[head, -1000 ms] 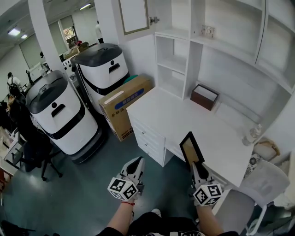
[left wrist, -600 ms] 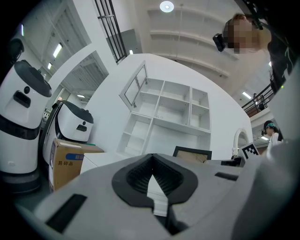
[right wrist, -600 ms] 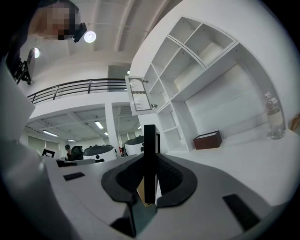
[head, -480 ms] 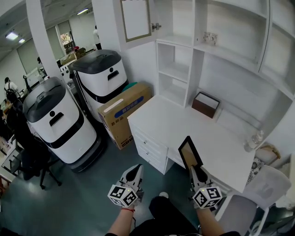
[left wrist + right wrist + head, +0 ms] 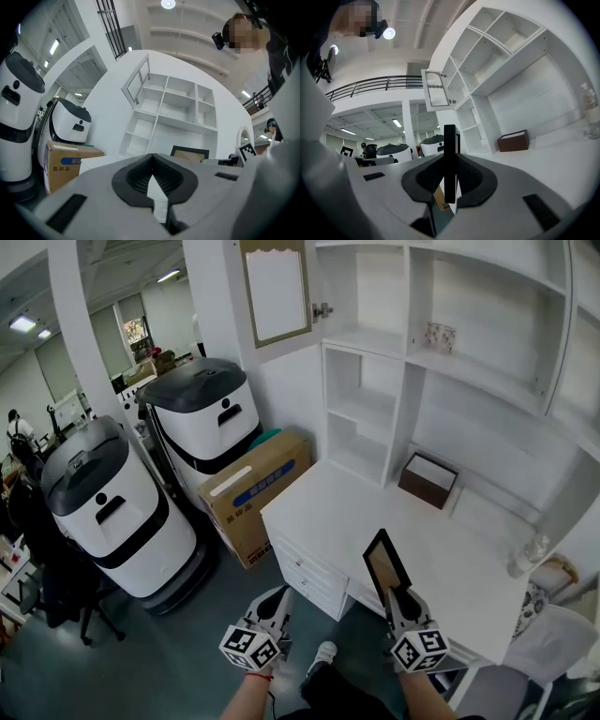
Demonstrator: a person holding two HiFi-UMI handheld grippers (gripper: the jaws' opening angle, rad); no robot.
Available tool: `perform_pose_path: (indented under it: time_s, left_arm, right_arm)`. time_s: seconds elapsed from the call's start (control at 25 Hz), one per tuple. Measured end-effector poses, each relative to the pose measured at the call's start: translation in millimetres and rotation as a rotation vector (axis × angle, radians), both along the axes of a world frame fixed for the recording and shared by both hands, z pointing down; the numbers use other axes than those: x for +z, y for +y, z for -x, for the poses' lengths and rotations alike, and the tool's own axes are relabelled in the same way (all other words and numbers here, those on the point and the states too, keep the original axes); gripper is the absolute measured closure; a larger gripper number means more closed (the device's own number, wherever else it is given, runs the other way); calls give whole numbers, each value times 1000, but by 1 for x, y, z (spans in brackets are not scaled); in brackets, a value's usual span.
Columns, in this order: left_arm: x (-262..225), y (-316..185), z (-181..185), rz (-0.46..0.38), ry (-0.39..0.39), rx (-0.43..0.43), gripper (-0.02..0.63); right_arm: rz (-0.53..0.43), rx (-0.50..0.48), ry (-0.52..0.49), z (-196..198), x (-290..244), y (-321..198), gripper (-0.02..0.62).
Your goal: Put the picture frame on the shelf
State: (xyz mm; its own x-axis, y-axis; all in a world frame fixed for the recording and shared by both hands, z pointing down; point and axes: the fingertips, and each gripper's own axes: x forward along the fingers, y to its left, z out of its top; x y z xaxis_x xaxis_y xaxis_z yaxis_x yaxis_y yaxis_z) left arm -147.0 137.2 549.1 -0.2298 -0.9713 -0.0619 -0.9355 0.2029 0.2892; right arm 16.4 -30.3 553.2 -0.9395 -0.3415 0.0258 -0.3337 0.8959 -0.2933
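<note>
One picture frame clamped in right claw | left claw together | carton: "易碎品"

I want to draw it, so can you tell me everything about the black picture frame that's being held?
The black picture frame is a thin, flat rectangle: a dark rim around a plain tan-brown panel. It stands on end, leaning a little, its lower edge pinched in the right gripper. Nothing else touches it. It hangs near the front of the white desk, not on a shelf yet.
</note>
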Motion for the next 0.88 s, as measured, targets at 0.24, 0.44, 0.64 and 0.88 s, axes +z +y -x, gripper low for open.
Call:
perform_pose_path:
  time_s: [0.24, 0.44, 0.64, 0.88]
  left_arm:
    - [-11, -42, 40, 5, -10, 31, 601]
    - [-19, -71, 69, 16, -18, 56, 601]
    - [-27, -112, 93, 18, -33, 102, 601]
    - [-35, -159, 115, 26, -53, 169, 601]
  right_arm:
    - [5, 17, -3, 44, -7, -38, 528]
    - [11, 36, -19, 73, -16, -62, 528]
    - [17, 75, -32, 92, -22, -93, 528]
    - [33, 137, -47, 111, -20, -133, 528]
